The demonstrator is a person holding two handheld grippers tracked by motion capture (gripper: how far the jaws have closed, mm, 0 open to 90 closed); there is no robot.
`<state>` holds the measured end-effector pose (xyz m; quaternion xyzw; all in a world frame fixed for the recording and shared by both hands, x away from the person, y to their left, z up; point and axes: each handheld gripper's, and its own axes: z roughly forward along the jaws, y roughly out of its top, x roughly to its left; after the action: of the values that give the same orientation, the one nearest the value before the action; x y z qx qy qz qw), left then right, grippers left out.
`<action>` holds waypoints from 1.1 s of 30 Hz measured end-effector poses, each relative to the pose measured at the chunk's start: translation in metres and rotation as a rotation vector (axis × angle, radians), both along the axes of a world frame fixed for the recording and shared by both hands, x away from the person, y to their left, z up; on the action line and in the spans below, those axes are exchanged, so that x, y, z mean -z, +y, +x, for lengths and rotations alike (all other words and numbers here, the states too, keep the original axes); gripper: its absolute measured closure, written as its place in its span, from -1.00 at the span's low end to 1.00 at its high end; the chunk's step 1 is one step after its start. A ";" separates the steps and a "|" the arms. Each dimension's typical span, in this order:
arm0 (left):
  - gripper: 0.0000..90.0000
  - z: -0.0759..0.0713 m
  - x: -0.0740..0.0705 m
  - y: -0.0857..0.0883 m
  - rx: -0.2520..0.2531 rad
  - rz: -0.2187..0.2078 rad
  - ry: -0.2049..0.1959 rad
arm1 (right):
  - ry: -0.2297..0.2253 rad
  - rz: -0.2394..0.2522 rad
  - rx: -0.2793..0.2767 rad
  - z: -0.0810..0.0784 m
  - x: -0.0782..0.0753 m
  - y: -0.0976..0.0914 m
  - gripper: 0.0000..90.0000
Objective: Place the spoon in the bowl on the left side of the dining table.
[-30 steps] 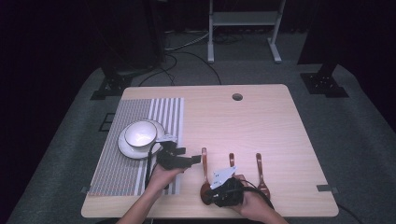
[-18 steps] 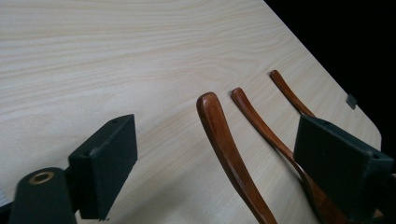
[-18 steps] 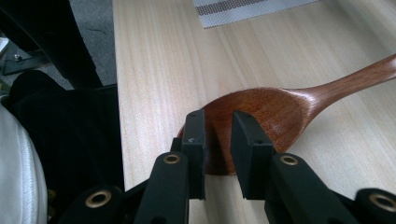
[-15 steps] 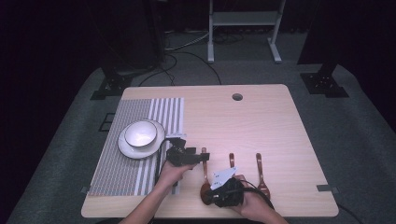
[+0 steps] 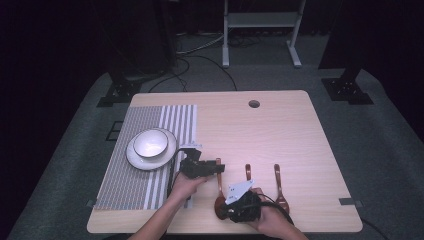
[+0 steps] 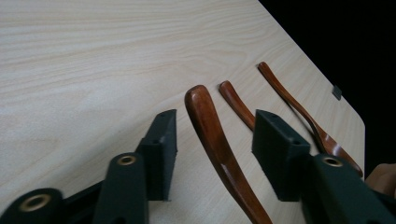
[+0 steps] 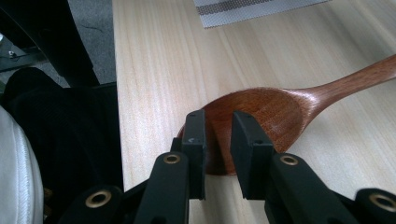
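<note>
White round bowl [image 5: 149, 142] sits empty on our white plate [image 5: 134, 157], while our left gripper [image 6: 215, 140] gapes around a brown wooden spoon [image 6: 219, 144] and our right gripper [image 7: 218, 140] pinches its rim.

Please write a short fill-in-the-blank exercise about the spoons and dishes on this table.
1. ____ wooden spoons lie on the table.
2. The white bowl sits on a ____.
3. The plate rests on the ____ placemat.
4. The left gripper straddles a spoon's ____.

Answers: three; plate; striped; handle

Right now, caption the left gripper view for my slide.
Open left tool straddles the nearest wooden spoon's handle on the table.
</note>
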<state>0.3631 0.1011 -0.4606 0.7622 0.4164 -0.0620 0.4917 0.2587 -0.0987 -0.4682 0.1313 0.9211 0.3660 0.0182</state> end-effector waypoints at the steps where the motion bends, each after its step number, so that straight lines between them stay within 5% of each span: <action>1: 0.22 0.000 0.000 0.000 0.008 0.001 -0.003 | -0.002 0.000 -0.001 0.000 0.000 0.000 0.66; 5: 0.53 0.000 0.000 -0.001 0.014 0.007 -0.011 | -0.005 0.007 0.004 0.000 0.001 -0.001 0.66; 12: 0.62 0.001 0.002 -0.001 0.019 -0.051 0.015 | -0.006 0.011 0.003 -0.001 0.001 -0.002 0.66; 17: 0.71 0.001 0.003 0.000 0.018 -0.118 0.047 | -0.007 0.007 0.001 -0.001 0.000 -0.002 0.64; 24: 0.82 0.000 0.000 0.001 0.039 -0.219 0.085 | 0.031 0.017 0.000 -0.002 -0.001 -0.004 0.37; 26: 0.86 -0.001 -0.002 0.002 0.051 -0.237 0.092 | 0.040 0.035 0.008 -0.001 -0.003 -0.008 0.35; 27: 0.87 -0.002 -0.004 0.003 0.052 -0.261 0.098 | 0.077 0.087 0.034 0.000 -0.006 -0.017 0.32; 33: 0.88 -0.003 -0.012 0.002 0.058 -0.263 0.075 | 0.079 0.119 0.098 0.002 -0.012 -0.044 0.22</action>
<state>0.3597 0.1031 -0.4482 0.7000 0.4008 -0.1588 0.5694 0.2608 -0.1424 -0.4562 0.1912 0.8902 0.4134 -0.0079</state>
